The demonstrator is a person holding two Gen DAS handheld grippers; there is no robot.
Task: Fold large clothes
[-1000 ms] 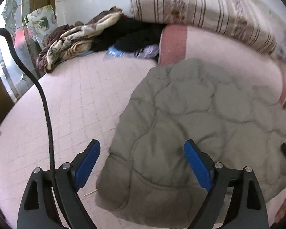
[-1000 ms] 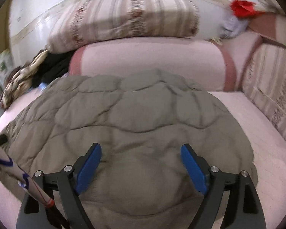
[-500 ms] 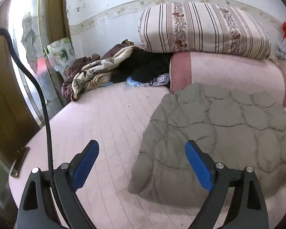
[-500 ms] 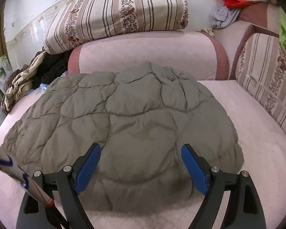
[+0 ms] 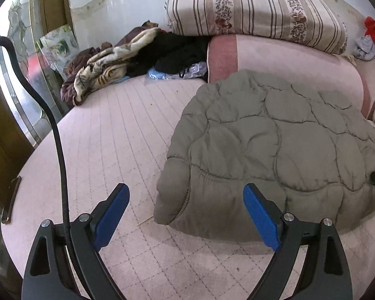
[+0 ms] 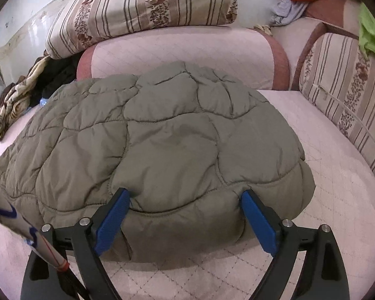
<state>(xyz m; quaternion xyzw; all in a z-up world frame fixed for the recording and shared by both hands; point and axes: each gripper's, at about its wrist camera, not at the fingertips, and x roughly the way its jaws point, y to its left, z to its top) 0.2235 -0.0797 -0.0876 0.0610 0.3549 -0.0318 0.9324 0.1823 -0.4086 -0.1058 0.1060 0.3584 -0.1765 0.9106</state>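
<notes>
My left gripper [image 5: 186, 212] and right gripper [image 6: 185, 213] both gape wide, gripping nothing. The folded grey-green quilted puffer jacket [image 6: 162, 147] lies on the pink quilted bed [image 5: 107, 135]; a crumpled clothes heap [image 5: 137, 55] sits by the striped floral cushion [image 5: 250, 10].

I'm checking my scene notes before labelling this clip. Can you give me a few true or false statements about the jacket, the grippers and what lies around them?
1. The quilted grey jacket lies on the pink bed cover. True.
2. The left gripper is clamped on the jacket's hem. False: its jaws stand wide apart with nothing pressed between them.
3. A striped pillow sits on top of the pink bolster behind the jacket. True.
4. The right gripper is shut. False: its jaws stand open over the jacket's near edge.
5. The pile of crumpled clothes lies on top of the jacket. False: it sits apart, at the far left of the bed near the wall.
</notes>
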